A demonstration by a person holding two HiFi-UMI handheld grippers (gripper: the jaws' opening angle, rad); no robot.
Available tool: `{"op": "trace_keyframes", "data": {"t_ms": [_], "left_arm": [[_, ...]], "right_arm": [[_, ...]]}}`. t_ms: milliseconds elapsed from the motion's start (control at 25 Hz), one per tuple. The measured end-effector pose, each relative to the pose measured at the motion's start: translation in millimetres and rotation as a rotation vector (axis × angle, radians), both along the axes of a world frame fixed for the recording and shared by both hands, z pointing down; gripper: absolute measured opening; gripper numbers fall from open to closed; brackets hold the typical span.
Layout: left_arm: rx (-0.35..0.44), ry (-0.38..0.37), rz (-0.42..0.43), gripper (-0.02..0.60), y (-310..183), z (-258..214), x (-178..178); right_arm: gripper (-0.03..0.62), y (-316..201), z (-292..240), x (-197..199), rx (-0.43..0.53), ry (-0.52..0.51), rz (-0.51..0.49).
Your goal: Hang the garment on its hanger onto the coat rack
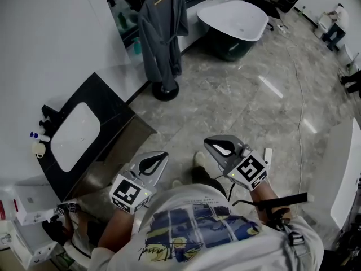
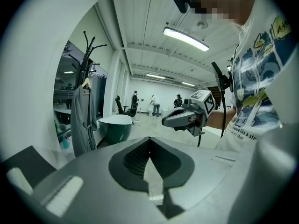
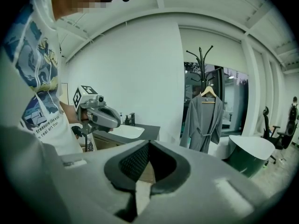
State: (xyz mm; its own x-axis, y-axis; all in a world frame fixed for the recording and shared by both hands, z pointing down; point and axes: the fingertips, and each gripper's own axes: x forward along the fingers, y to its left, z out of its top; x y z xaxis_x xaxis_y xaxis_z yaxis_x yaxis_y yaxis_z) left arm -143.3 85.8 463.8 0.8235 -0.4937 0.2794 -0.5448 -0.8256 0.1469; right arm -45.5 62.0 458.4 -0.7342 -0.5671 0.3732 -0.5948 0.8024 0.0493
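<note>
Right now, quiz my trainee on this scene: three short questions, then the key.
1. True or false: the gray robe hangs on the coat rack.
2. The left tool and right tool are: A) shut and empty, B) shut on the hanger, C) open.
3. Which large fixture stands on the floor near the rack?
Key: 1 true; 2 A; 3 the bathtub.
</note>
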Motion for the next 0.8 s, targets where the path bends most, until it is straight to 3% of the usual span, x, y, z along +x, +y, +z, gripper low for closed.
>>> {"op": "trace_keyframes", "data": {"t_ms": [440,800], "left_arm": [[-0.005,-0.003,0.032,0.002,18.0,7.2,-4.6],[-0.039,-0.018,0.047,0.002,8.2,18.0,10.4]], "right_arm": [[0.002,17.1,-2.8,-12.5,0.034,0.014,-0.005],[0.002,8.8,4.7,2.2,0.016,0.02,-0.001]]}}
